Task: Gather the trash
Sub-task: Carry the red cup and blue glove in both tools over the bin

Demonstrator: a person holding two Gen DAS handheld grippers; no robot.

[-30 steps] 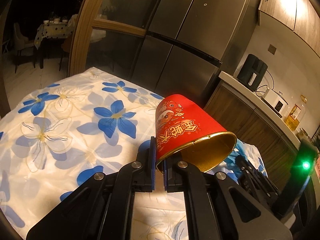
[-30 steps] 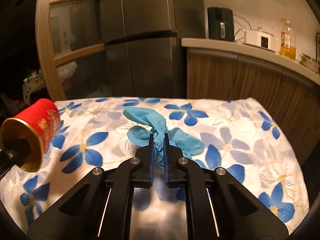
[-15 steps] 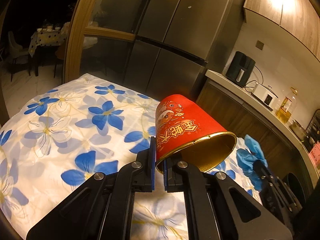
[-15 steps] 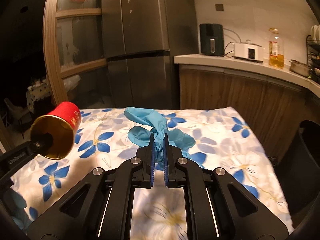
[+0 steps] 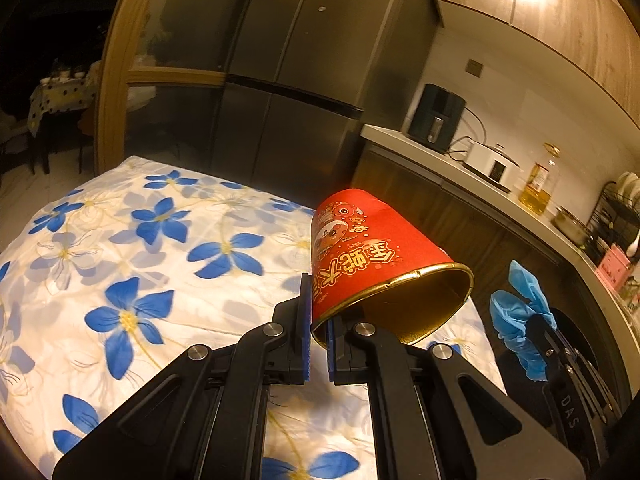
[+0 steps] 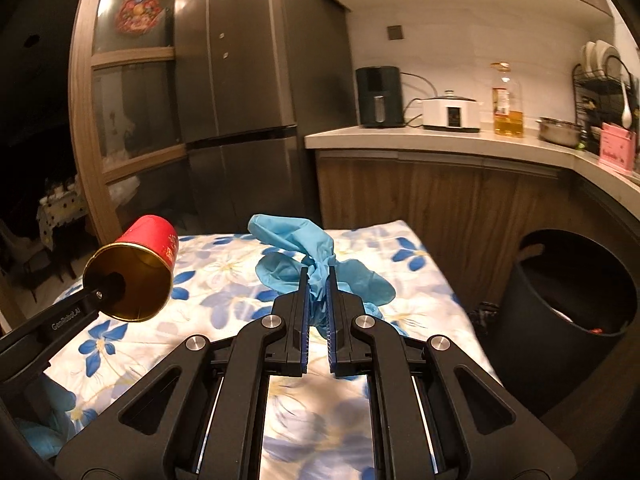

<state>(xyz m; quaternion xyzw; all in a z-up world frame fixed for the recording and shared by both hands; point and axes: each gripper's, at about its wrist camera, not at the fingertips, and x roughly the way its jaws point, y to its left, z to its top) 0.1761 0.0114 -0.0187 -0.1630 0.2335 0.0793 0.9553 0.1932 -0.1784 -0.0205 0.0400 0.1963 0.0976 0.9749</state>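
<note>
Left fingers point(image 5: 316, 312) clamped on cup point(image 5: 372, 256) rim; right fingers point(image 6: 317, 300) clamped on glove point(image 6: 304, 248). Both held above table point(image 6: 420, 264), bin point(image 6: 568, 300) at your right. Risk: cup pinched by thin rim only, may pivot or slip; glove tail may snag bin edge.

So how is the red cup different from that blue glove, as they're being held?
The red cup is stiff, keeps its cone shape and is pinched at its gold rim; the blue glove is limp, crumpled and bunched between the pads. Both hang above the flowered cloth, each clamped in a hand-held gripper.
</note>
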